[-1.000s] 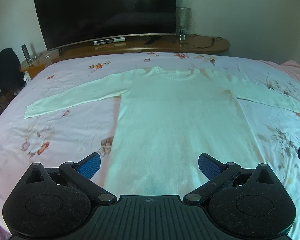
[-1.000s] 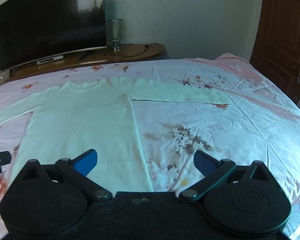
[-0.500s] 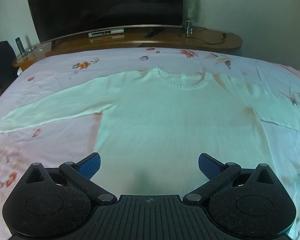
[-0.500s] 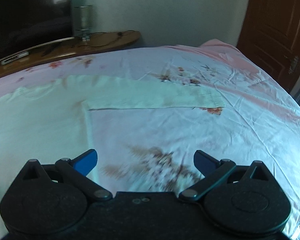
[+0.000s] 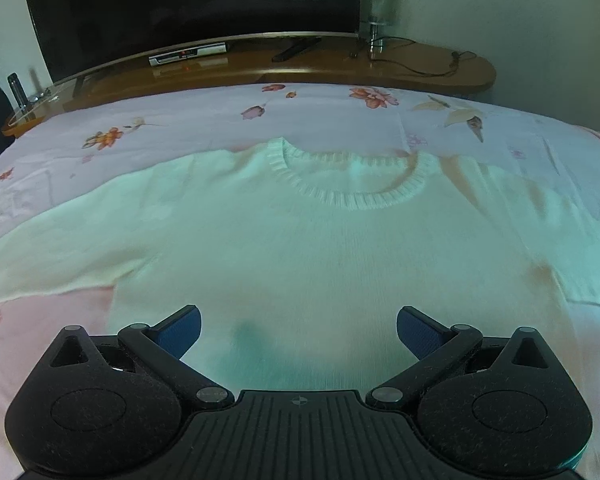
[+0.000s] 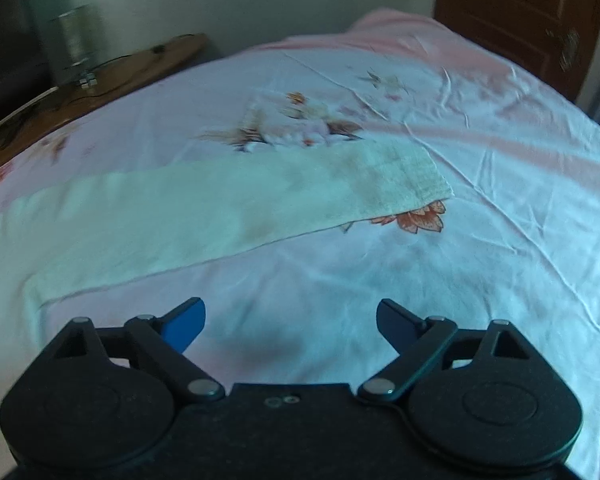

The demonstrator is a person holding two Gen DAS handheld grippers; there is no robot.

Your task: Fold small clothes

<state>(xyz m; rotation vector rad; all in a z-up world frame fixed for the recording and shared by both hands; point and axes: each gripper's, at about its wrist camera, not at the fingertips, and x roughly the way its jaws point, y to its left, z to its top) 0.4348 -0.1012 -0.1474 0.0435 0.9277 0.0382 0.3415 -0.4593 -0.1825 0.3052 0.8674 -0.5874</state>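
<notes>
Sweater (image 5: 320,248), plain white, label-free, on bedsheet (image 6: 460,260)

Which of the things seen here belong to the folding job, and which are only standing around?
For the job:
white sweater
its sleeve
left gripper
right gripper
bed sheet

Only around:
television
wooden shelf
glass lamp
door

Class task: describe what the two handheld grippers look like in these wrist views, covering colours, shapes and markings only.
The left gripper and the right gripper look alike: matt black bodies with two rounded lobes, slim black linkage arms on silver pivot pins, and blue pads lining the jaws. The left has a ribbed centre plate with a small round crosshair mark; the right's centre is smooth, with two small screws. No cables, hands or sleeves show.
</notes>
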